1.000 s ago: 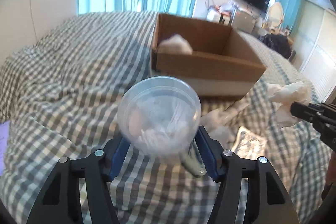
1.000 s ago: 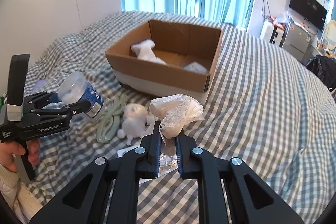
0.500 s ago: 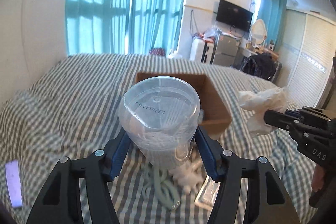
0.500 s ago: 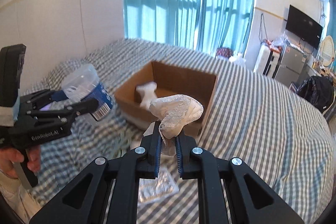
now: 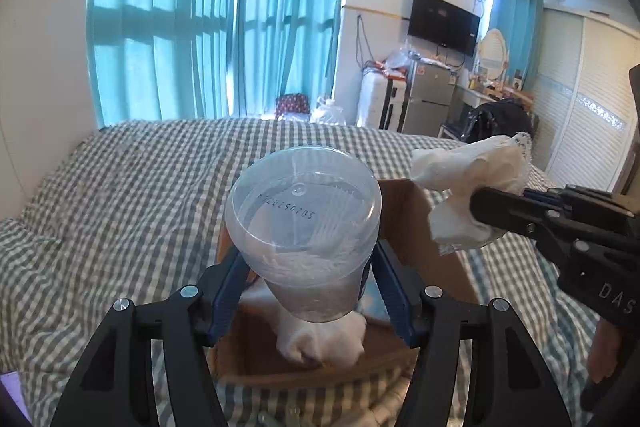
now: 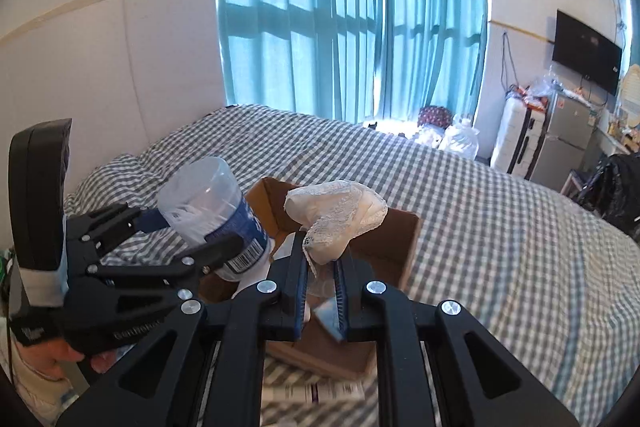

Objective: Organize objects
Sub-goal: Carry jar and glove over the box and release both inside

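Observation:
My left gripper [image 5: 306, 269] is shut on a clear plastic jar [image 5: 304, 223] with a blue label and white sticks inside; it also shows in the right wrist view [image 6: 214, 215]. It hangs over the open cardboard box [image 5: 420, 227] on the bed. My right gripper [image 6: 322, 267] is shut on a crumpled white lace cloth [image 6: 338, 219], also held above the box [image 6: 400, 239]. The cloth also shows at the right of the left wrist view [image 5: 472, 187]. A white soft item [image 5: 320, 341] lies inside the box.
The box sits on a grey-and-white checked bedspread [image 6: 500, 227]. A flat packet [image 6: 316, 393] lies on the bed in front of the box. Teal curtains [image 5: 208, 19], a fridge [image 5: 428, 99] and a wall TV [image 5: 444, 23] stand beyond the bed.
Both grippers have risen and moved forward with their loads, from beside the box to above it. The loose items on the bed have dropped out of view below.

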